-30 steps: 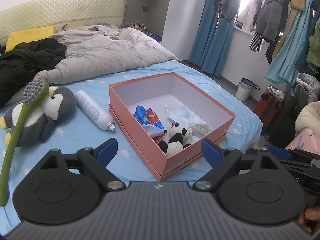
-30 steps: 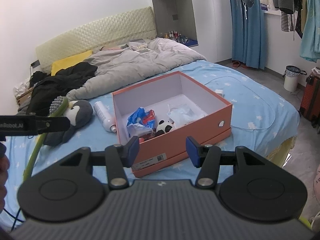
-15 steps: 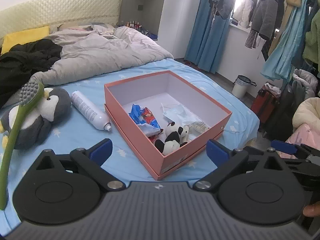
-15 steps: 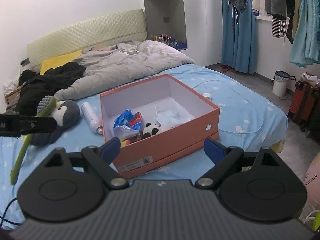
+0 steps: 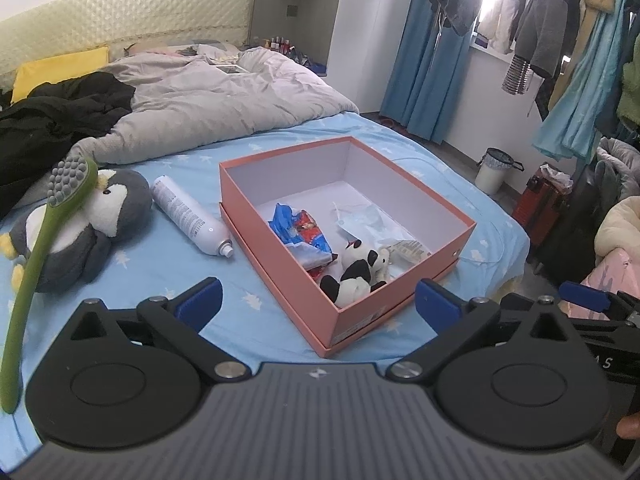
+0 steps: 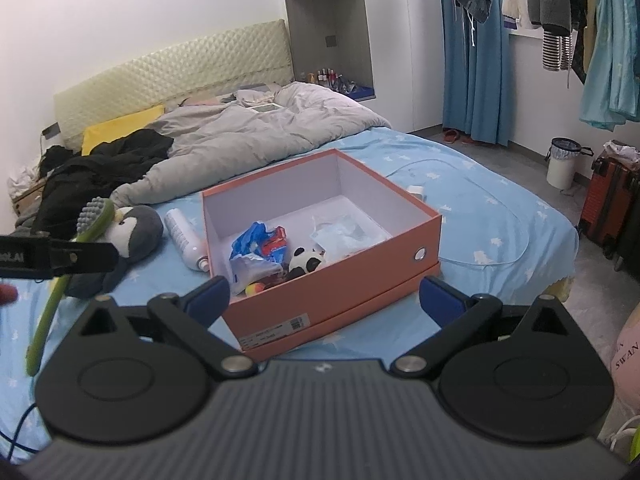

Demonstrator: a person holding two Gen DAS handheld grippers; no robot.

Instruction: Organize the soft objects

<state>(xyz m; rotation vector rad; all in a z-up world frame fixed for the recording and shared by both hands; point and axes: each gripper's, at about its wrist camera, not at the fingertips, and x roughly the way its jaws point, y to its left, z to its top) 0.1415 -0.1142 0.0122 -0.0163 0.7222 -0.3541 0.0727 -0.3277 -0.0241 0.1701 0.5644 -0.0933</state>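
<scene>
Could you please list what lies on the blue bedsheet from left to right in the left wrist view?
Grey penguin plush toy → white spray can → open salmon-pink cardboard box.

Little can be read. A pink object (image 6: 626, 364) at the right edge of the right wrist view bears "SWAN" in dark letters, with a cut-off line above it. The black arm of the left gripper (image 6: 56, 258) shows white letters at the frame's edge — roughly "oLAI", the start cut off. The orange box (image 6: 328, 300) carries a white barcode label (image 6: 276, 330) on its near wall — its print too small to read. The white spray can (image 5: 188, 216) has fine print, likewise illegible.
</scene>
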